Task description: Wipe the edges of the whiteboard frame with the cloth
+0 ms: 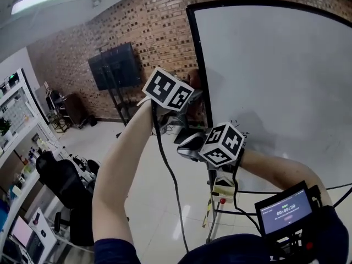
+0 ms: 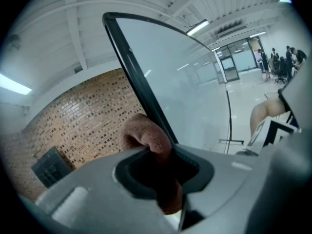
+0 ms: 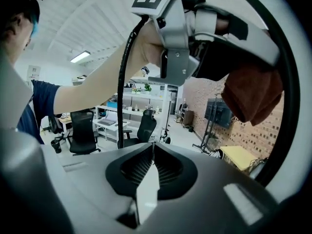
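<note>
The whiteboard (image 1: 275, 76) has a black frame (image 1: 199, 65) and stands at the right of the head view. My left gripper (image 1: 190, 95) is raised to the frame's left edge and is shut on a brown cloth (image 2: 146, 138). In the left gripper view the cloth bulges out of the jaws and presses against the frame (image 2: 139, 89). My right gripper (image 1: 190, 143) hangs lower, just left of the board, and its jaws are shut with nothing between them (image 3: 152, 165). The right gripper view looks up at the left gripper (image 3: 180, 38), the hanging cloth (image 3: 253, 91) and the frame (image 3: 287, 82).
A brick wall with a dark screen on a stand (image 1: 115, 66) lies behind. Office chairs (image 1: 60, 180) and desks line the left side. The whiteboard's stand legs (image 1: 212, 202) reach the floor below my hands. A black cable (image 1: 170, 175) trails from the left gripper.
</note>
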Tool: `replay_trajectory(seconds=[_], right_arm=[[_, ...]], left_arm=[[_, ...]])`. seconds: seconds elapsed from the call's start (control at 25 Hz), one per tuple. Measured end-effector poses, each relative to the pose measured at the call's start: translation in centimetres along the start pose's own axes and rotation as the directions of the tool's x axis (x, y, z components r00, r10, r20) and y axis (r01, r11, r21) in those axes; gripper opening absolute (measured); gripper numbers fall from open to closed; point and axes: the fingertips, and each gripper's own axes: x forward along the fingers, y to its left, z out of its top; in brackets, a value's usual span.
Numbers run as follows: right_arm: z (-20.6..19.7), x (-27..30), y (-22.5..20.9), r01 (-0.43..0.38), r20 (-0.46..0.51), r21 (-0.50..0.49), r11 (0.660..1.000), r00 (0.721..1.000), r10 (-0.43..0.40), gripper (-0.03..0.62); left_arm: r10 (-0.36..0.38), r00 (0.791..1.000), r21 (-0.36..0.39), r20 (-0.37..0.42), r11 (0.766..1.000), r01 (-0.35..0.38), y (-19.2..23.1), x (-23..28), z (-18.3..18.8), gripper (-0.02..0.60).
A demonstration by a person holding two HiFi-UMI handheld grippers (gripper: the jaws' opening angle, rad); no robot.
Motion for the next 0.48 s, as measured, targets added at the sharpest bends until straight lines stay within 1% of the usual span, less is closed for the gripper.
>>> replay_trajectory(seconds=[0.12,0.2,0.32,0.48], right_arm=[[1.6,-0.8,-0.8,0.025,-0.005,-0.045,0.999,1.000,-0.026,0.020],[2.2,-1.2,-1.1,0.041,-0.002,-0.058,0.997,0.999,-0.041,0.020],[2.7,-1.6,-1.3,0.055,0.005,-0.069,0.996,0.999,-0.054,0.018],[4.1,-2.2,-1.9,0.082,0.004,-0.109,0.991,0.997,-0.082,0.017]], left_arm=[[0.024,1.000,0.018,0.014,1.000,-0.024,1.1,-1.3,1.7,0.074],[0.036,0.999,0.029,0.015,0.999,-0.037,1.5,-1.7,2.5,0.074],[0.045,0.999,0.034,0.023,0.998,-0.045,1.9,-2.0,3.0,0.074],[0.054,0.998,0.043,0.033,0.998,-0.056,2.5,-2.7,3.8,0.074]])
